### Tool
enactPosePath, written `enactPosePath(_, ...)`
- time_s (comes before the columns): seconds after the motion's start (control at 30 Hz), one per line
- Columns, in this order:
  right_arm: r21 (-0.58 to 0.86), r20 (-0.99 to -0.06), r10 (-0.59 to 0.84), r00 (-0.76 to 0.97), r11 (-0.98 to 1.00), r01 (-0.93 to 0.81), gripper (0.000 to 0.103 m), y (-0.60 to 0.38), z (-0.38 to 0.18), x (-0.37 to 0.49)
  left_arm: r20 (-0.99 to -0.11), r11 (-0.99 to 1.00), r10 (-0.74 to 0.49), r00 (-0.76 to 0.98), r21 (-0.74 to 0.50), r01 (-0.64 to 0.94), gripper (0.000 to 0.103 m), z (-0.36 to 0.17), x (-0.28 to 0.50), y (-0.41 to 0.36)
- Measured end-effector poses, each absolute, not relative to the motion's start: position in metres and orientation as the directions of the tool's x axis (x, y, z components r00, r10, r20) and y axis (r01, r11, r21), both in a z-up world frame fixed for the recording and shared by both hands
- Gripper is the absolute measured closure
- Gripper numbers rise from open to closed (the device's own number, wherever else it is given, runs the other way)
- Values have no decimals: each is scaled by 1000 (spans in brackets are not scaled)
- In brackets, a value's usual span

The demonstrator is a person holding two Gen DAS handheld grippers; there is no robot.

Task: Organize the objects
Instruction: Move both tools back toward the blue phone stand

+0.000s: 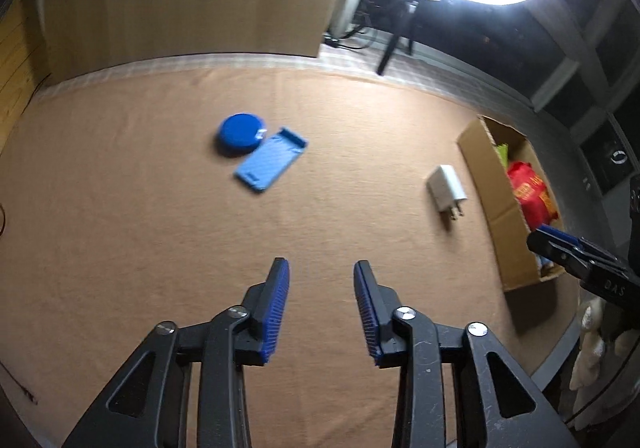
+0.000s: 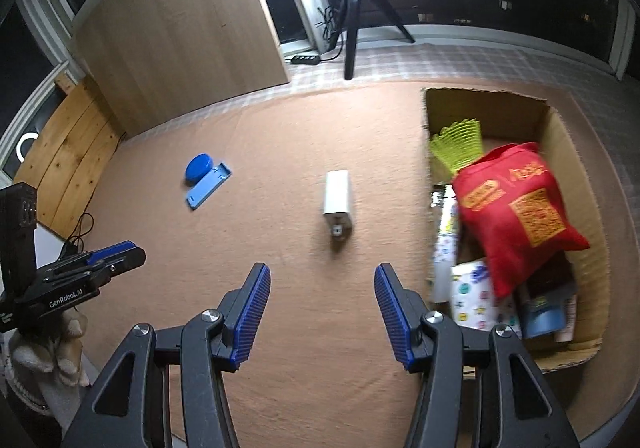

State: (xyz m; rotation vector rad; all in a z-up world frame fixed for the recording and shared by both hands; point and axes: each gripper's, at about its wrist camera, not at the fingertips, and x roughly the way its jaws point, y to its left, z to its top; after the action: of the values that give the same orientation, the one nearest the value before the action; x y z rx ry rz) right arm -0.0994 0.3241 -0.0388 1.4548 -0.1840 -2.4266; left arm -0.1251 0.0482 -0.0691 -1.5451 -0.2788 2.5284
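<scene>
Right gripper [image 2: 322,312]: jaws parted, empty, above the tan cloth; left gripper [image 1: 321,308] likewise parted and empty. White plastic wall charger with metal prongs [image 2: 338,203]: lying flat just ahead, left of the box; likely light, rigid, smooth; grip across the flat sides. Open cardboard box [image 2: 560,135]: red fabric bag [image 2: 516,207], yellow-green ribbed plastic piece [image 2: 456,143], patterned packets.

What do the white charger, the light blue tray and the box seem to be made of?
The white charger: probably hard plastic with a smooth finish; metal prongs show at one end. The light blue tray: probably moulded plastic, matte, with a raised rim and a ribbed surface. The box: brown corrugated cardboard, dull, with rough cut edges.
</scene>
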Motion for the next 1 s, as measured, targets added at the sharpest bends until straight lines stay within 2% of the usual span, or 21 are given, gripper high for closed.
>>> enactPosePath(0.17,275,-836,-339,-431,-939,204,53,310,-41,-102,-860,-969,227,-457,-246,-18,60,-71,-125,31)
enactPosePath(0.3,273,-837,-343,-427,-937,218,53,301,-41,-104,-863,-971,217,-457,-239,-10,51,-72,-129,25)
enactPosePath(0.4,280,-836,-351,-422,-934,221,53,296,-43,-107,-864,-970,217,-455,-241,-5,48,-73,-135,21)
enactPosePath(0.6,280,-838,-355,-415,-932,232,53,286,-44,-113,-864,-971,220,-454,-237,-19,48,-80,-153,18)
enactPosePath(0.77,279,-840,-356,-410,-930,238,53,279,-46,-117,-854,-954,263,-449,-301,14,48,-91,-177,15)
enactPosePath(1.0,281,-847,-355,-396,-931,234,53,276,-50,-117,-863,-961,241,-444,-278,17,48,-117,-217,20)
